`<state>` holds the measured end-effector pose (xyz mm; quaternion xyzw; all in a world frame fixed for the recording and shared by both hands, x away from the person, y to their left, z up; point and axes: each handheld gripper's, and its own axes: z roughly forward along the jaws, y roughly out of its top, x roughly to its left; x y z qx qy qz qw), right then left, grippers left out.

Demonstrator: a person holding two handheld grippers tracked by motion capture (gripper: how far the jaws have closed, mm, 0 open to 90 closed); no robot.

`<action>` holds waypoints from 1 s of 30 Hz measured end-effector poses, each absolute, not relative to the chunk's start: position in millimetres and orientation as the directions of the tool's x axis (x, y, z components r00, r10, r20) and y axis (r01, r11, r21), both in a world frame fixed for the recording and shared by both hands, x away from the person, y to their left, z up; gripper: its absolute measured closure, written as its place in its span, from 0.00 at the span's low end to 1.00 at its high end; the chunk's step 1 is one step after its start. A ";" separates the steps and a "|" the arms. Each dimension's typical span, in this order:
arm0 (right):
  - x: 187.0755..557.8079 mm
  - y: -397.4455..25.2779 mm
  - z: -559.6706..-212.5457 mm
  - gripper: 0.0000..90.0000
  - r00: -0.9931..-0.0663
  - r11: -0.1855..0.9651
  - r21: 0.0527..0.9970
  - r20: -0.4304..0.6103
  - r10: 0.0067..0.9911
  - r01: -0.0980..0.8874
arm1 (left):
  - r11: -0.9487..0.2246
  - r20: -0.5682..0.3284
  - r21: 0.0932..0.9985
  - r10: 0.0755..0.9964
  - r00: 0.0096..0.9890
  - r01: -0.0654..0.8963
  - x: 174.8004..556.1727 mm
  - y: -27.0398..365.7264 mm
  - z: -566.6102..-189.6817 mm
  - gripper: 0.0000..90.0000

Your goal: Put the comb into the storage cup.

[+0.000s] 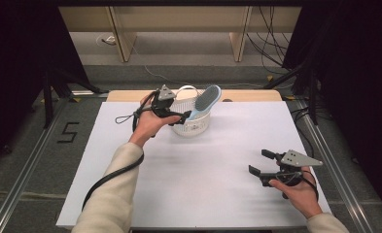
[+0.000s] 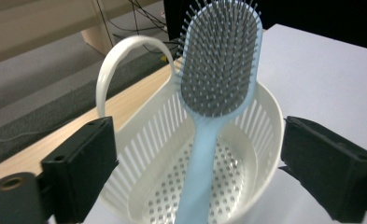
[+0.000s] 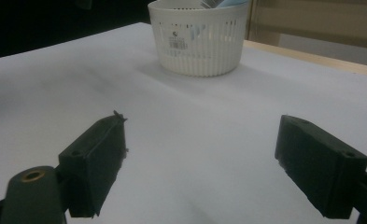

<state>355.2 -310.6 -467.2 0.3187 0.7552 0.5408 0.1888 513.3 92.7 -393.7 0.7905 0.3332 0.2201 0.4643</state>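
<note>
The brush (image 2: 221, 60) stands in the basket (image 2: 265, 121), handle down and bristle head up. It leans on the rim, and that keeps it from falling over. The basket sits on the white surface (image 1: 217, 160), near the far edge.

The left gripper (image 1: 183, 116) is right beside the basket. Its fingers (image 2: 81, 163) are spread wide, one on each side of the handle. They do not touch it. The handle runs down between them, so the brush looks let go, or about to be picked up. I cannot tell which.

The right gripper (image 1: 259, 162) waits low over the surface, well apart from the basket. Its fingers (image 3: 95, 158) are spread wide too, with nothing between them. The basket is far in front of them. This hand has no job right now, so it stays out of the way.
</note>
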 end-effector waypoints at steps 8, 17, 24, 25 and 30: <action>355.3 -310.1 -467.2 0.19 -0.723 0.215 0.937 0.056 0.689 0.277 | -0.330 0.019 0.872 0.762 0.647 0.363 496.2 117.8 -397.8 0.00; 356.1 -310.9 -467.9 0.19 -0.719 0.214 0.935 0.057 0.693 0.281 | -0.295 -0.006 0.878 0.782 0.624 0.378 477.0 139.1 -405.8 0.00; 356.2 -311.3 -467.9 0.19 -0.715 0.213 0.935 0.059 0.696 0.285 | -0.294 -0.012 0.873 0.786 0.618 0.390 464.9 150.2 -412.7 0.00; 356.4 -311.3 -468.0 0.19 -0.715 0.212 0.935 0.060 0.697 0.285 | -0.295 -0.010 0.872 0.787 0.617 0.391 463.3 151.5 -413.7 0.00; 356.5 -311.5 -468.1 0.19 -0.714 0.211 0.935 0.060 0.697 0.284 | -0.302 -0.006 0.868 0.788 0.616 0.394 453.1 156.9 -419.2 0.00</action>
